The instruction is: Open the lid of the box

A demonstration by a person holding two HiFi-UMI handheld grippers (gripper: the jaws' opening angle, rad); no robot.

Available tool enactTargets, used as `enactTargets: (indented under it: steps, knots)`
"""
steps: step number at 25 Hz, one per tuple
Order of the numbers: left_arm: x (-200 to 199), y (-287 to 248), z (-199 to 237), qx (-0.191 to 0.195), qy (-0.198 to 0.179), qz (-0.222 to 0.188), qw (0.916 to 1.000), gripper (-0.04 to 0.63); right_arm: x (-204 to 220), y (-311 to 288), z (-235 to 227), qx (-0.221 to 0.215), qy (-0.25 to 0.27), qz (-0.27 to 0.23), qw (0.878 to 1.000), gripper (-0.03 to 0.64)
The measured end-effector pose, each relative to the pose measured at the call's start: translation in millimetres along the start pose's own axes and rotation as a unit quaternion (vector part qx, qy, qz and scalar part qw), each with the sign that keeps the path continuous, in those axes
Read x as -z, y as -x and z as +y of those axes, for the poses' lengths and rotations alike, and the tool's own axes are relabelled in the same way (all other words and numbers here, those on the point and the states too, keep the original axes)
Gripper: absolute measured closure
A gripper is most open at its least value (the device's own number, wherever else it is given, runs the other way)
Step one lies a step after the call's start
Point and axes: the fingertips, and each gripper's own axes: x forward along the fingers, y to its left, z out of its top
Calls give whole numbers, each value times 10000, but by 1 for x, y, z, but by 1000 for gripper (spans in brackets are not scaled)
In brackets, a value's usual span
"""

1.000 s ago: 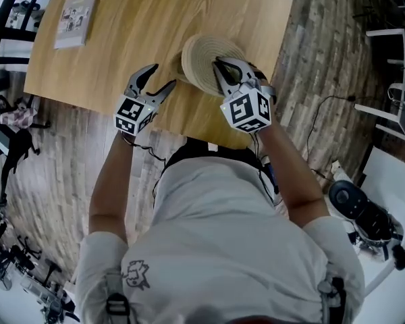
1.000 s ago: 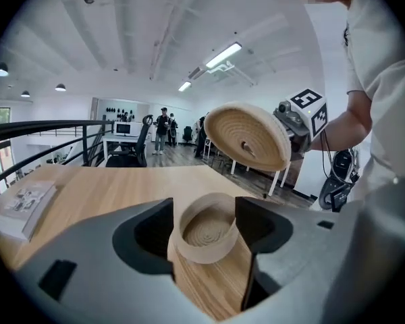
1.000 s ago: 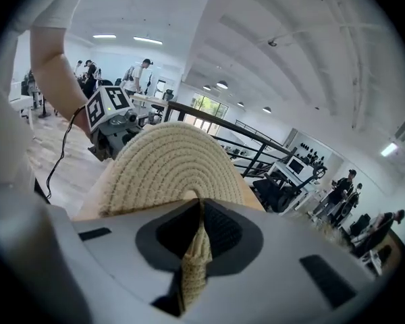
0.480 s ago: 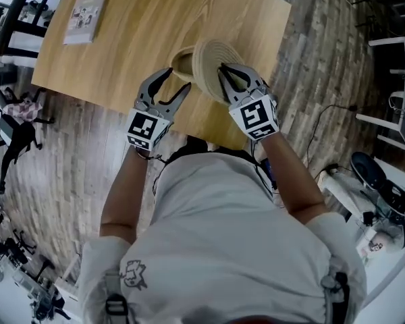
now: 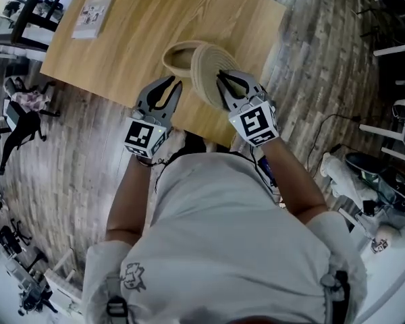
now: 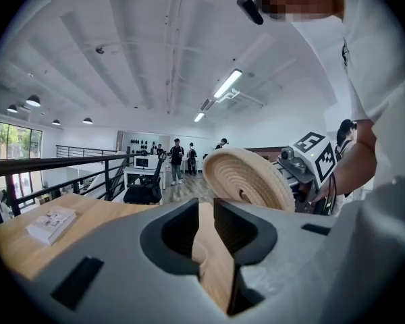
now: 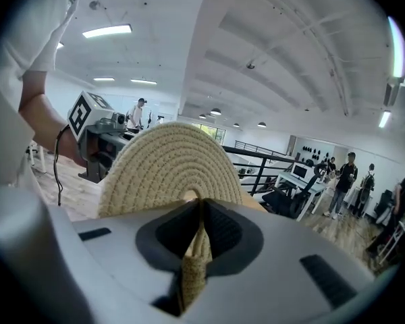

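Left claw [image 6: 204, 213]: jaws have just been closing and are now standing a slim gap apart, gripping nothing, over the table [image 5: 142, 25] edge. Coiled-rope box [image 5: 175, 54] is sitting open on the table. Right claw [image 7: 199, 211] is pinching the lid [image 5: 204, 74], holding it on edge just right of the box.

We found the head camera looking steeply down on the table [image 5: 121, 32]; each gripper camera sat close behind its jaws. All three shared the lid [image 5: 206, 74].
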Motion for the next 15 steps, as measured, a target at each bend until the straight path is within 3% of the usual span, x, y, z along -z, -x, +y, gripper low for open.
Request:
enactTargets:
  steps: [15]
  knots:
    - [-25,59,-95,-910,138,-347,9951,589,29,104,35,-398,-137,-356,9985,589]
